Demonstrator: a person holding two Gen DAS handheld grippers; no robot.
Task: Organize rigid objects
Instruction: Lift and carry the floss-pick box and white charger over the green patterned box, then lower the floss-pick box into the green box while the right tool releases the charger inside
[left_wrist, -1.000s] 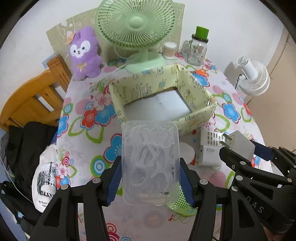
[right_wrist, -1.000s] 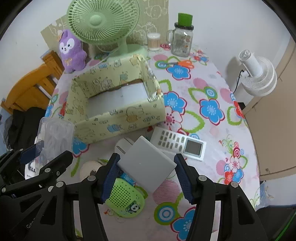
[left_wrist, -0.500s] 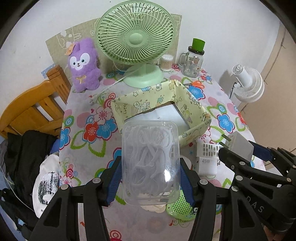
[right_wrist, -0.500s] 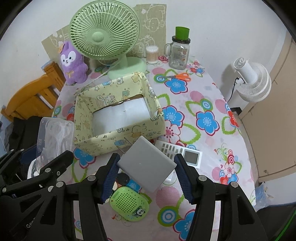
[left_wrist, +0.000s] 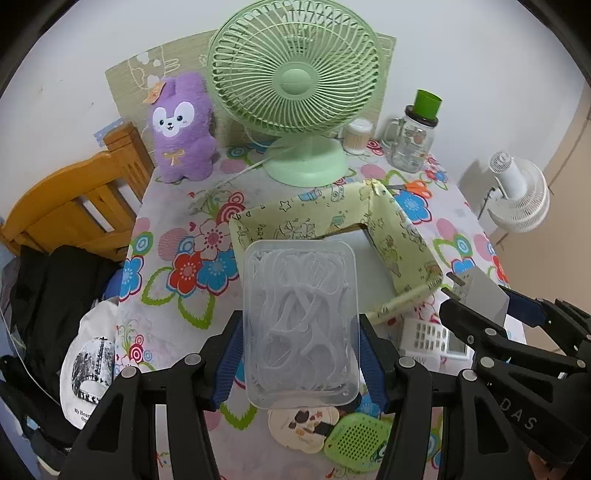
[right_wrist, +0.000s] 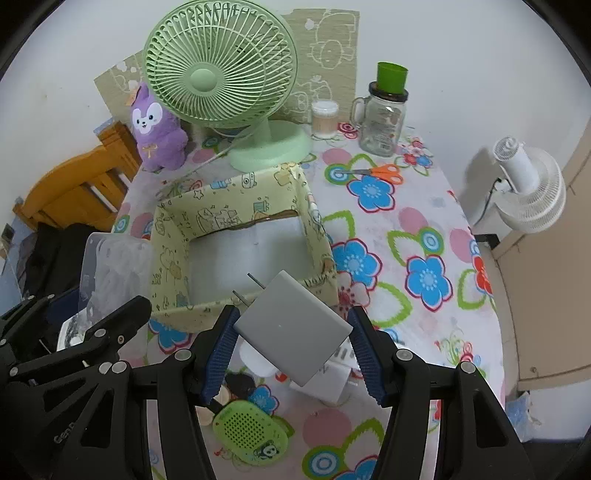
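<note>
The open yellow-green patterned storage box (right_wrist: 240, 236) now sits farther below both grippers than a second ago; both loads are lifted off the surface. The left gripper (left_wrist: 300, 350) jaws clamp the clear plastic floss-pick case (left_wrist: 301, 325); the right gripper (right_wrist: 291, 350) jaws clamp the grey rectangular plug adapter (right_wrist: 291, 328), both nearing the box's rim.

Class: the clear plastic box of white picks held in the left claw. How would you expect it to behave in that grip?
The clear plastic box looks thin-walled, so it probably flexes if squeezed harder. Its smooth sides may slip between the left claw pads. The loose white picks inside look light and would likely shift or rattle when tilted.
</note>
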